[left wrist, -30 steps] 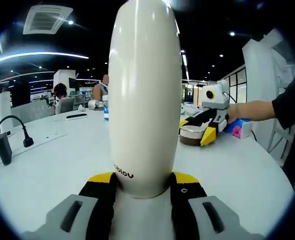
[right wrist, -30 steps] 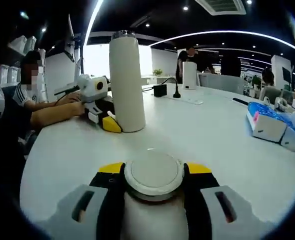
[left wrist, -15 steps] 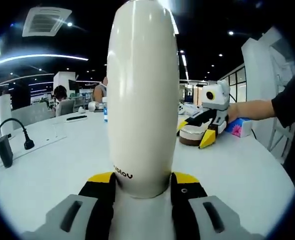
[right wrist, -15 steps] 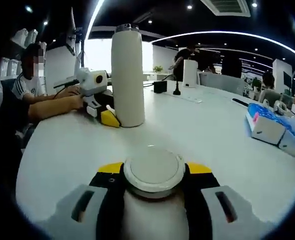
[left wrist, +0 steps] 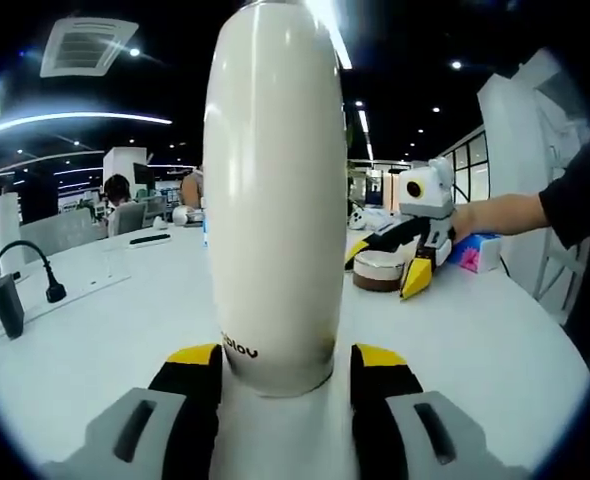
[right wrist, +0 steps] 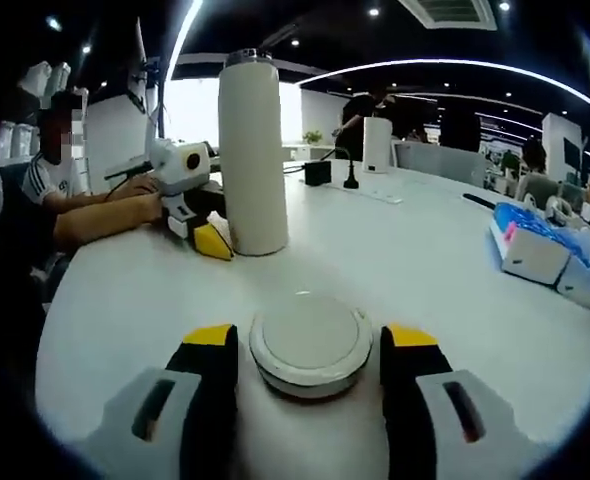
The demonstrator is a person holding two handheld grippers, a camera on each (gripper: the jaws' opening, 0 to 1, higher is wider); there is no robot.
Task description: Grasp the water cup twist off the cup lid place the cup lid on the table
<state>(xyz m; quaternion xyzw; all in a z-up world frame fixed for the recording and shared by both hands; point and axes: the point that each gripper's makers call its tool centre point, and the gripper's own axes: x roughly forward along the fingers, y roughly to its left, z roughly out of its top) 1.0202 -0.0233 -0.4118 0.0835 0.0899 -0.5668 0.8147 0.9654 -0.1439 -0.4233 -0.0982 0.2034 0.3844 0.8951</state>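
A tall white water cup (left wrist: 275,190) stands upright on the white table (left wrist: 95,330) with its mouth uncovered (right wrist: 250,58). My left gripper (left wrist: 285,362) straddles the cup's base, jaws slightly parted, with a thin gap on the right side. From the right gripper view, that gripper (right wrist: 200,228) sits at the cup (right wrist: 252,150), held by a person's hand. The round white cup lid (right wrist: 310,338) lies flat on the table between the jaws of my right gripper (right wrist: 310,350), which is open with gaps on both sides. From the left gripper view, the lid (left wrist: 378,272) sits under the right gripper (left wrist: 390,265).
A blue-and-white tissue box (right wrist: 535,245) lies at the table's right side. A power strip with a black plug (right wrist: 353,185) and a black adapter (right wrist: 318,172) sit behind the cup. A seated person (right wrist: 45,190) is at the left; other people stand far back.
My right gripper's jaws have spread and let go of the lid, which now rests on the table. My left gripper's jaws have eased apart from the cup's base.
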